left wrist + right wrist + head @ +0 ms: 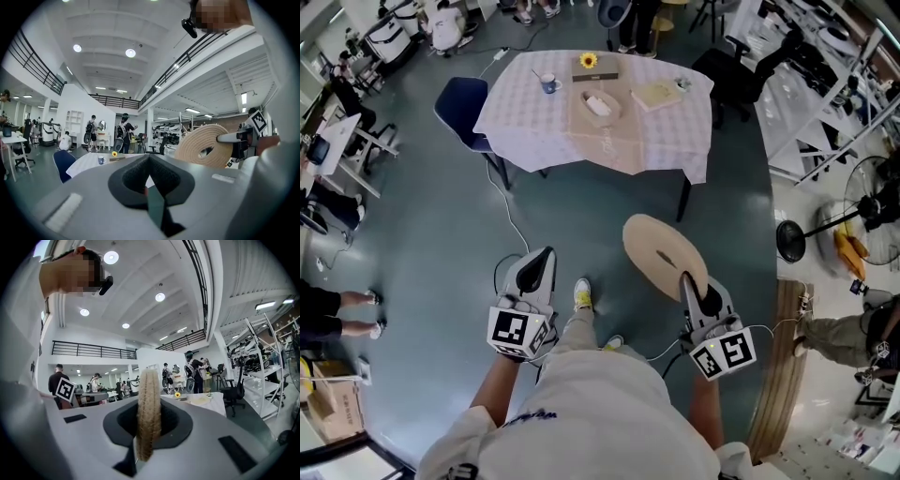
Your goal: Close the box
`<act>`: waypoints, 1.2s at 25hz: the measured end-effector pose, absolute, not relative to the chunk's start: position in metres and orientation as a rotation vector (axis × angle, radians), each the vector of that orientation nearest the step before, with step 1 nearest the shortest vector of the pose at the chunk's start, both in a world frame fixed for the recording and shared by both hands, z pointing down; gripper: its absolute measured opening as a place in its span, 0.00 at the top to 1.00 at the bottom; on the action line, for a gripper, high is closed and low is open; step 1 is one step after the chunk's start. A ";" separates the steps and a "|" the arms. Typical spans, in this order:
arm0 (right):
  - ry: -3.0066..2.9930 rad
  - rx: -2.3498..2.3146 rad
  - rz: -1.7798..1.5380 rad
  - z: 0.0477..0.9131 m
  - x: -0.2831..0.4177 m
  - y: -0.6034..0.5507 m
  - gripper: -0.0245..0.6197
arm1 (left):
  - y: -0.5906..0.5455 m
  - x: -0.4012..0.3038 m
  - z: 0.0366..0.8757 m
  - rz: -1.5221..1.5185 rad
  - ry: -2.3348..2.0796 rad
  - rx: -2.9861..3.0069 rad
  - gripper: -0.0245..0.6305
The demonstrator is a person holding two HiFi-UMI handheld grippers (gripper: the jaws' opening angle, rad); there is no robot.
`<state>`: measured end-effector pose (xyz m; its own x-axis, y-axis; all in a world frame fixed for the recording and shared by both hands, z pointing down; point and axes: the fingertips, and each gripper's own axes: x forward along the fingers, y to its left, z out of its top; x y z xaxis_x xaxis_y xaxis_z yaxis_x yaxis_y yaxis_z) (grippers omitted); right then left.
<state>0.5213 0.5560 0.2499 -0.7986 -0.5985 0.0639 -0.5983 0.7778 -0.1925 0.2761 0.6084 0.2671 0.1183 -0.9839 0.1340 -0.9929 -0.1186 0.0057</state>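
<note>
A round woven lid (661,253) stands on edge between the jaws of my right gripper (686,278), which is shut on its rim. In the right gripper view the lid (149,399) rises edge-on from between the jaws. From the left gripper view the lid (206,145) shows as a disc at the right. My left gripper (544,255) is shut with nothing in it, and is held at waist height to the left. The open woven box (598,105) sits on a beige mat in the middle of the white-clothed table (534,131), well ahead of both grippers.
On the table are a cup (548,84), a sunflower (588,61) and a flat tan item (656,94). A blue chair (461,103) stands at its left and a black chair (717,70) at its right. A floor fan (792,239) is to the right. A cable (514,225) runs across the floor.
</note>
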 end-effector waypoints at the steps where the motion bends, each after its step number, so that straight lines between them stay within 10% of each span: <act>1: 2.963 -1.001 -0.321 0.249 0.519 0.551 0.91 | 0.602 0.274 0.267 0.142 -2.020 2.277 0.96; 30: 3.046 -1.014 -0.304 0.247 0.344 0.425 0.91 | 0.464 0.121 0.273 0.093 -1.962 2.311 0.96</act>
<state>0.3440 0.4245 0.2467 -0.7992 -0.5850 0.1379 -0.6007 0.7850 -0.1514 0.1215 0.4642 0.2734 0.1635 -0.9796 0.1168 -0.9863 -0.1595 0.0428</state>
